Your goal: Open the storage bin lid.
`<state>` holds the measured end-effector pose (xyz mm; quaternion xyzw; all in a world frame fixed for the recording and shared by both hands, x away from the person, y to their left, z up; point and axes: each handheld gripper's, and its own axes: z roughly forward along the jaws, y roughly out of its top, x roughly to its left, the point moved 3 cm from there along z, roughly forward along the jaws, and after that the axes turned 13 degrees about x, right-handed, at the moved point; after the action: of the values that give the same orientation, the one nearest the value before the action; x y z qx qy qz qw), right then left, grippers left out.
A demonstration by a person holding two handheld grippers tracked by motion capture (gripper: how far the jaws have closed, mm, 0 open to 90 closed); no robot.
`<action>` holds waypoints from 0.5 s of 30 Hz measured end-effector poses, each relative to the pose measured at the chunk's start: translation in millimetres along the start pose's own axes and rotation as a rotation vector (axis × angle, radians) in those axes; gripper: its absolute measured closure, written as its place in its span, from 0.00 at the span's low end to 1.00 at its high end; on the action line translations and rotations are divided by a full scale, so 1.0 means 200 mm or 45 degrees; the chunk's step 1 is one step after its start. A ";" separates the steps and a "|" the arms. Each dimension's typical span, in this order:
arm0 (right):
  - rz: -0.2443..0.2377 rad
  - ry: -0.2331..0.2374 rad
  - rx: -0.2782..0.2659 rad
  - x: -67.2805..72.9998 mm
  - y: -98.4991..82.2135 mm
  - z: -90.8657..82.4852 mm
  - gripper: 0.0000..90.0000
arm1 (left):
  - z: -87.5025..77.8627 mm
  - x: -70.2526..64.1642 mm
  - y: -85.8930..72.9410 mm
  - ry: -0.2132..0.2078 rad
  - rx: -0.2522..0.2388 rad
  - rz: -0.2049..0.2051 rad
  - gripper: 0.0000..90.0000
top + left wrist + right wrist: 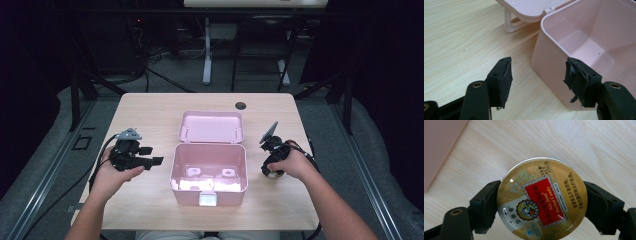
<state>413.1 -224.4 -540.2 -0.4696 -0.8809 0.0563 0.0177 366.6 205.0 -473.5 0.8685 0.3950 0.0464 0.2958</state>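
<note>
So the right gripper (541,202) has a round gold candy tin (542,199) squeezed between its 2 black jaws, 1 jaw on each side of the rim, and the tin sits face-up to the right gripper view with a red label reading "Nin Jiom Herbal Candy" plus a bunch of Chinese text. It's held above the light wood table (599,150), and in the high view that gripper (272,152) sits to the right of the pink plastic box (209,170), near it but not touching, with the person's right hand (290,162) wrapped around it. The box is open, its lid (211,126) flipped back flat on the table behind it, and there's a white latch (208,199) on the front wall. The left gripper (537,81) has its jaws spread wide with nothing between them, hovering low just beside the box's left wall (549,72); the pads (506,82) look pretty chewed up. The left hand (112,177) holds it over the table to the left of the box
</note>
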 end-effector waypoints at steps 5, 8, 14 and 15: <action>-0.021 0.011 -0.005 0.02 0.00 -0.06 0.22 | -0.01 0.00 0.00 0.000 -0.004 -0.002 0.42; -0.036 0.002 -0.010 0.02 0.00 -0.09 0.22 | 0.00 0.00 0.00 -0.002 -0.007 -0.007 0.42; -0.059 -0.006 0.005 0.05 0.00 -0.17 0.22 | 0.00 0.00 0.00 -0.005 -0.005 -0.004 0.42; -0.071 -0.010 -0.007 0.05 0.00 -0.17 0.22 | 0.00 0.00 0.00 -0.008 -0.005 -0.007 0.42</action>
<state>409.9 -213.5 -505.8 -0.4446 -0.8939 0.0553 0.0146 366.8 206.0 -473.2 0.8670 0.3962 0.0437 0.2990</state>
